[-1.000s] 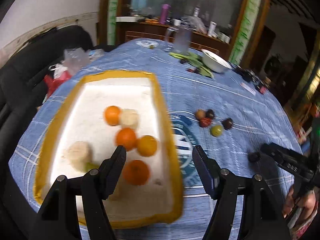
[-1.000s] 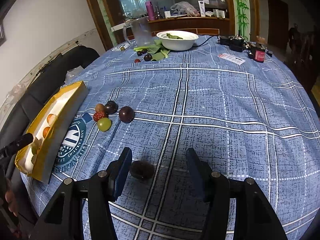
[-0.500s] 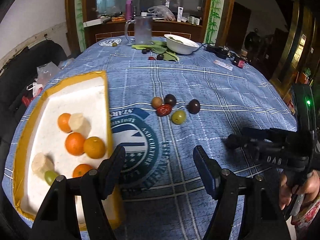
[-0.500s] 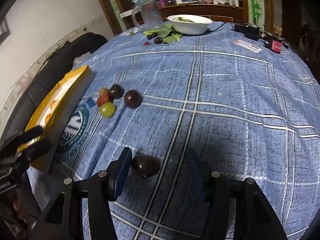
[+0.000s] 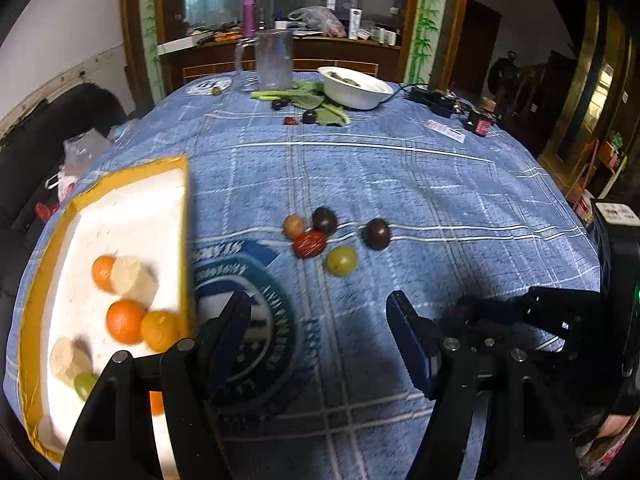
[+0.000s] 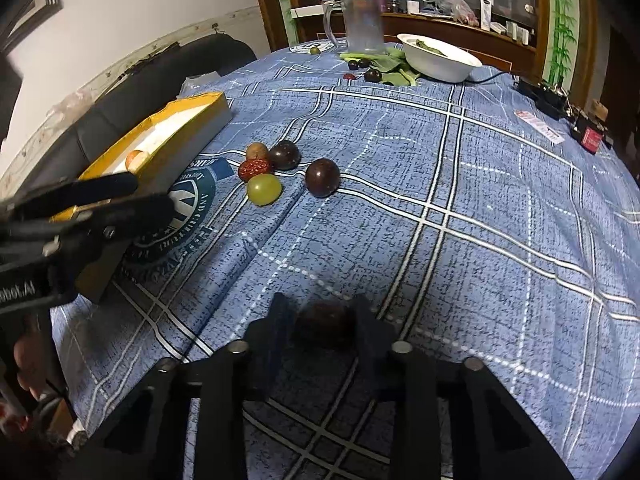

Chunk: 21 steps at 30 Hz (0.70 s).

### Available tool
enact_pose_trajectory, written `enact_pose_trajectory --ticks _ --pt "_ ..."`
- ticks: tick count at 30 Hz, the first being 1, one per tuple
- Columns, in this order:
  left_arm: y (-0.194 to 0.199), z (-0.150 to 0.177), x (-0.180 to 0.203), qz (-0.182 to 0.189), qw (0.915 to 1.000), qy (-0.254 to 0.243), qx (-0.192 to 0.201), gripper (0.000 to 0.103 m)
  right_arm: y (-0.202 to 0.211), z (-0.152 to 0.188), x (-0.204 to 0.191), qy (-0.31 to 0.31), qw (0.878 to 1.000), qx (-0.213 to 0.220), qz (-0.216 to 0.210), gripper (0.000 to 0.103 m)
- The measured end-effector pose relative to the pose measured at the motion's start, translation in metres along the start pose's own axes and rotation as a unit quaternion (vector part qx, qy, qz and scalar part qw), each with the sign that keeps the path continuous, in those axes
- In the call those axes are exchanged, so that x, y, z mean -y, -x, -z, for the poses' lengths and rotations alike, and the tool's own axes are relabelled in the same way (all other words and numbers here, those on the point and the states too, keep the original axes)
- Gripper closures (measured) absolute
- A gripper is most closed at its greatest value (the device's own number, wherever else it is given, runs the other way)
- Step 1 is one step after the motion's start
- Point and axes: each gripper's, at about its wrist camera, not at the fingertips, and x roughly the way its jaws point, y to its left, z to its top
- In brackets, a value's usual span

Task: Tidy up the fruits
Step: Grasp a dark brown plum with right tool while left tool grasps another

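Observation:
A yellow-rimmed white tray (image 5: 182, 216) at the left holds several oranges (image 5: 125, 321) and pale fruits; it also shows in the right wrist view (image 6: 188, 118). On the blue cloth lies a cluster: a green fruit (image 5: 341, 260), a red date (image 5: 309, 244), a brown fruit (image 5: 294, 225) and two dark plums (image 5: 376, 233). In the right wrist view the same green fruit (image 6: 264, 189) and plum (image 6: 322, 177) show. My right gripper (image 6: 324, 322) is shut on a dark plum (image 6: 326, 322) just above the cloth. My left gripper (image 5: 320, 316) is open and empty, beside the tray's right rim.
At the far end stand a white bowl (image 5: 356, 87) with greens, a glass jug (image 5: 273, 60), leaves and small dark fruits (image 5: 309, 117). A cable, black boxes (image 5: 434, 100) and a card (image 5: 446, 130) lie at the far right. A black sofa (image 5: 60, 120) borders the left.
My right gripper closed on the dark plum that lay between its fingers. My left gripper swung right, off the tray and over the cloth.

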Motion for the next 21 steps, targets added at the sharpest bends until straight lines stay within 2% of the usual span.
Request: enact_pose_trajectory --ticks 5,11,15,18,20,21 --pt "-0.026 -0.017 0.025 0.000 0.9991 -0.040 -0.016 0.034 0.003 0.002 0.023 -0.048 0.998 0.012 -0.030 0.075" --pt "-0.067 -0.038 0.041 0.013 0.9969 -0.062 -0.047 0.034 0.007 0.005 0.052 -0.124 0.988 0.035 -0.085 0.075" --pt "-0.083 -0.047 0.051 0.020 0.9948 -0.091 -0.041 0.036 0.005 0.007 0.061 -0.152 0.982 0.033 -0.104 0.075" --pt "-0.097 -0.048 0.055 0.012 0.9926 -0.107 -0.056 0.043 0.005 0.007 0.060 -0.151 0.982 0.032 -0.108 0.075" --pt "-0.107 -0.045 0.055 0.009 0.9912 -0.111 -0.073 0.057 0.005 0.007 0.059 -0.150 0.982 0.031 -0.109 0.075" --pt "-0.105 -0.044 0.054 0.015 0.9924 -0.105 -0.063 0.063 0.004 0.007 0.060 -0.151 0.982 0.030 -0.109 0.075"
